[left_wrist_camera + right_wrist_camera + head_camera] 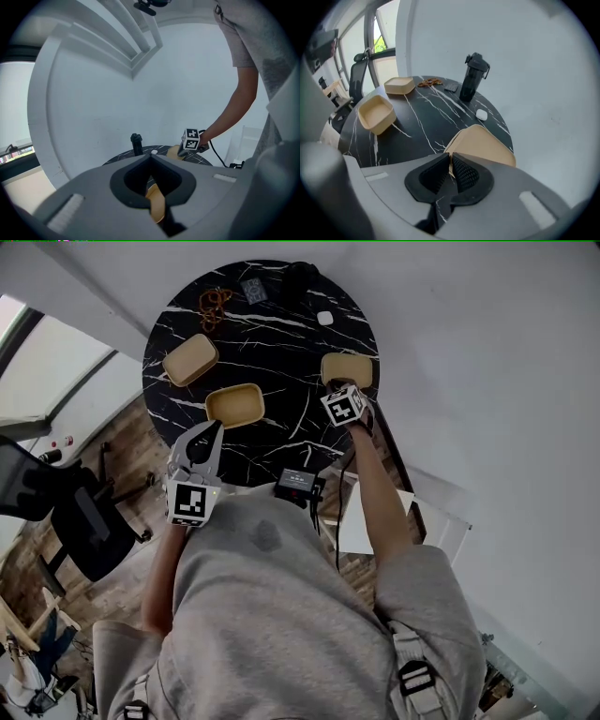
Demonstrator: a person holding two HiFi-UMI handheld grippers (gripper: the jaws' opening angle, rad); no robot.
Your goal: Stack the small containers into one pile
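Observation:
Three tan containers lie on the round black marble table (pixel 281 352): one at the far left (pixel 190 359), one at the near left (pixel 235 404), one at the right edge (pixel 347 369). My right gripper (pixel 339 395) stands over the right container's near rim. In the right gripper view the jaws (pixel 450 157) are pinched on the near corner of that container (pixel 483 143). My left gripper (pixel 208 427) hovers at the table's front edge just short of the near-left container, jaws (pixel 151 157) shut on nothing; that container (pixel 157 201) shows through the gap below them.
A black bottle (pixel 300 277) stands at the table's far edge, with a small white object (pixel 324 318), a dark card (pixel 253 290) and a brown chain (pixel 215 304) nearby. A black device (pixel 298 482) sits at the front edge. An office chair (pixel 75 512) stands left.

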